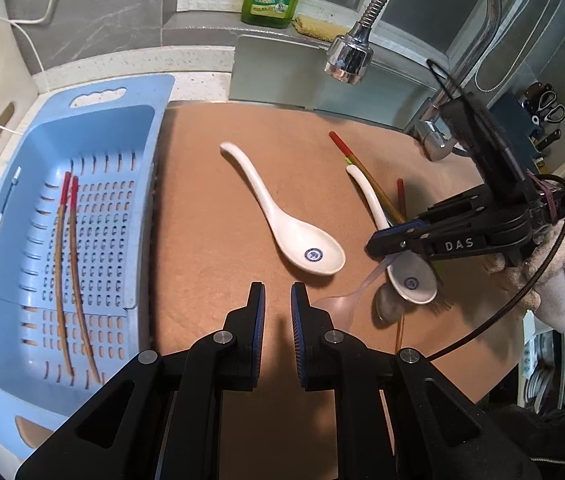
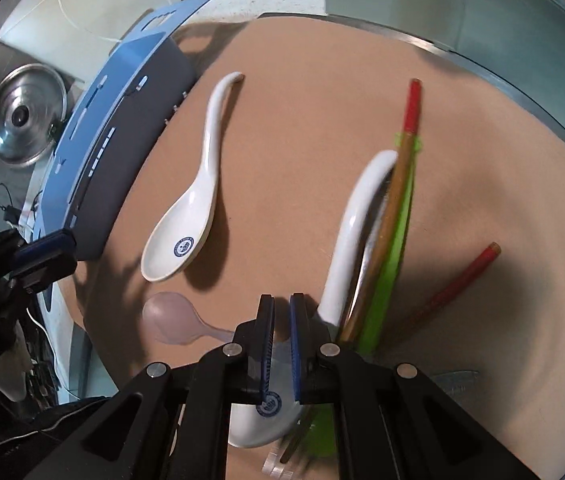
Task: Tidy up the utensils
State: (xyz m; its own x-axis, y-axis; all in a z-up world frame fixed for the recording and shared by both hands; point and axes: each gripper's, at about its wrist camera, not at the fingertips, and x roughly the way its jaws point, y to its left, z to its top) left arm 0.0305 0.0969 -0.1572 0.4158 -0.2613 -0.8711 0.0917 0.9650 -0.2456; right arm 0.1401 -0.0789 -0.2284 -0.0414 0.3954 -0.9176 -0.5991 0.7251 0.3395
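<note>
Both grippers, left (image 1: pixel 278 300) and right (image 2: pixel 281 316), are seen nearly closed and empty. The spoon (image 1: pixel 282 216) lies mid-frame on the mat (image 1: pixel 202 220). It is judged glazed, slippery and breakable, best pinched across the handle.

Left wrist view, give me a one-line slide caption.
Two chopsticks lie in the blue basket; spoons wait on the brown mat near the shut left claw.
</note>
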